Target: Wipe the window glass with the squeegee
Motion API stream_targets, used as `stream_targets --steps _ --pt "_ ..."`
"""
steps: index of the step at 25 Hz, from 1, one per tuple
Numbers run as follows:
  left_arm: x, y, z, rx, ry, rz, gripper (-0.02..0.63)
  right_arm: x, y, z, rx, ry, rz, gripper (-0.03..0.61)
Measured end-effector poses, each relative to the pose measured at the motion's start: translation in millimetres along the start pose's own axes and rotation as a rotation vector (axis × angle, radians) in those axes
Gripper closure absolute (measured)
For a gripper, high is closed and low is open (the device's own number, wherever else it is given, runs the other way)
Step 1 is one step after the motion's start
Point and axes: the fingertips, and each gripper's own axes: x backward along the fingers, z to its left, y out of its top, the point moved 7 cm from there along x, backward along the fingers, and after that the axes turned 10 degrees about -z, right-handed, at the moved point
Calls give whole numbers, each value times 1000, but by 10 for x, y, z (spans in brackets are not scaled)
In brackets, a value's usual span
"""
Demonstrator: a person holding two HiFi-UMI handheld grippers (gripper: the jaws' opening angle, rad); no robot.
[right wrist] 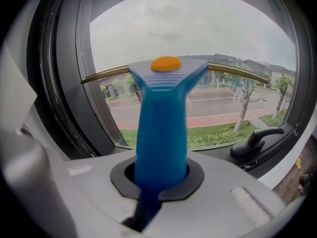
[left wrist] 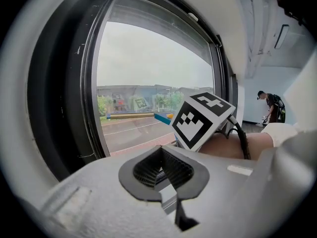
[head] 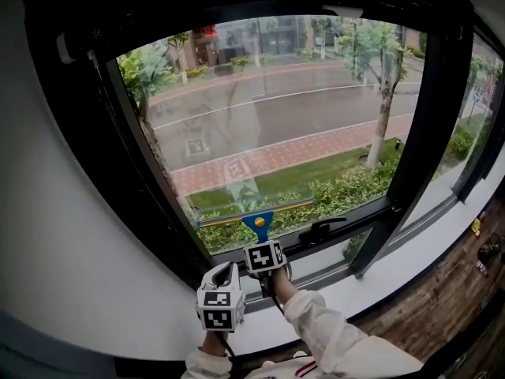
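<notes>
Squeegee [head: 258,221] is low on the window glass [head: 276,109], its brass blade lying level just above the bottom frame, left of the black window handle [head: 319,229]. I can't tell whether the rubber is actually touching the pane. The right gripper [head: 263,245] is clamped firmly round the blue grip, which stands straight up between the jaws with its orange button on top. This reads as the foot of a wiping pass. The next move probably calls for carrying the blade to an unwiped strip and keeping it flat and evenly pressed. The white-sleeved right forearm reaches in from the lower right with a straight wrist. The left gripper [head: 224,270] hangs just beside and lower, its jaws closed on nothing.
</notes>
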Motion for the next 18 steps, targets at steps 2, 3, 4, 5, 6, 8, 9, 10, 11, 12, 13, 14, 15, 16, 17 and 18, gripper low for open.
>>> stream_targets --steps 2,3,4,5,6,8,9,10,11,12,13,14,15,16,17,18 --pt "-22 -48 14 -9 1 11 614 -44 -74 -5 -2 1 17 554" --pt "-34 -64 15 -8 0 15 614 -82 -102 3 0 11 17 554" --pt "-45 -76 10 -4 -3 18 614 -115 -130 9 1 18 20 554" --pt "-57 -86 5 3 -8 21 614 -140 -158 11 3 21 26 554" --pt "-68 -98 1 9 -11 23 614 -161 -184 10 5 21 32 555" --pt "-90 -130 5 15 -15 31 614 -178 -225 -7 13 5 47 555" --pt "-102 -147 8 15 -15 35 614 -171 -244 -26 18 -12 59 555" --pt "-115 -164 11 15 -16 38 614 -171 -260 -44 25 -27 67 555" --pt "-127 -180 15 13 -16 40 614 -190 -270 -49 32 -30 65 555" --pt "-137 -194 16 11 -16 42 614 -216 -284 -45 37 -28 63 555" --pt "-145 -204 11 13 -19 44 614 -234 -311 -40 35 -25 69 555" --pt "-150 -213 2 17 -24 46 614 -244 -351 -35 26 -20 82 555" --pt "-154 -223 -8 20 -31 48 614 -250 -402 -33 12 -14 99 555" --pt "-156 -233 -16 22 -36 52 614 -257 -459 -34 -1 -9 117 555" --pt "-157 -242 -19 24 -40 55 614 -269 -516 -38 -9 -5 133 555" --pt "-159 -252 -15 26 -43 57 614 -286 -569 -44 -12 -2 146 555"
